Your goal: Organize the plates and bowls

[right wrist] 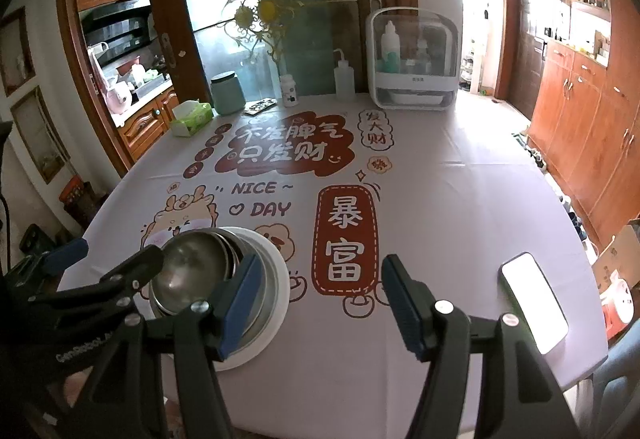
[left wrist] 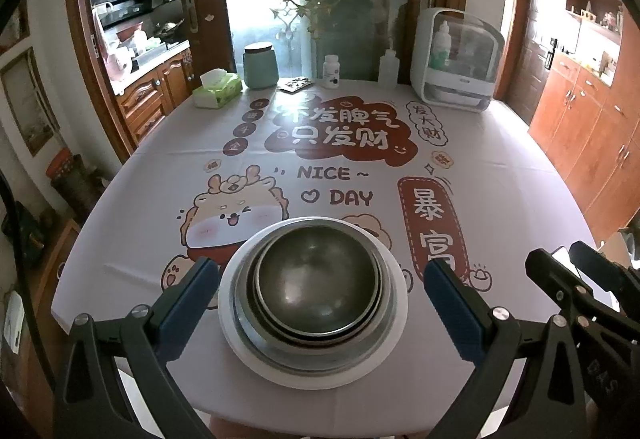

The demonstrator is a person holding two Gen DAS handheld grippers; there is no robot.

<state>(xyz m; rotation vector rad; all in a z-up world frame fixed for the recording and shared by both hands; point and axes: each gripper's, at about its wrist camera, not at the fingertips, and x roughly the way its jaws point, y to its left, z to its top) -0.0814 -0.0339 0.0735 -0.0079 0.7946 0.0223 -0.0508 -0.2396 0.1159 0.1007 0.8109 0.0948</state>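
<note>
Several steel bowls (left wrist: 316,279) sit nested on a white plate (left wrist: 398,303) near the front edge of the table. My left gripper (left wrist: 320,265) is open wide, one blue pad on each side of the stack, and neither visibly presses on it. In the right wrist view the bowls (right wrist: 192,263) and plate (right wrist: 278,275) lie at the lower left, with the left gripper (right wrist: 112,251) around them. My right gripper (right wrist: 320,265) is open to the right of the stack, with only tablecloth between its pads. It also shows at the right edge as the right gripper (left wrist: 558,255).
A lit phone (right wrist: 534,303) lies near the table's right front edge. Along the far edge stand a tissue box (left wrist: 218,89), a green jar (left wrist: 261,65), a pill bottle (left wrist: 331,71), a squeeze bottle (left wrist: 388,67) and a white storage box (left wrist: 456,59).
</note>
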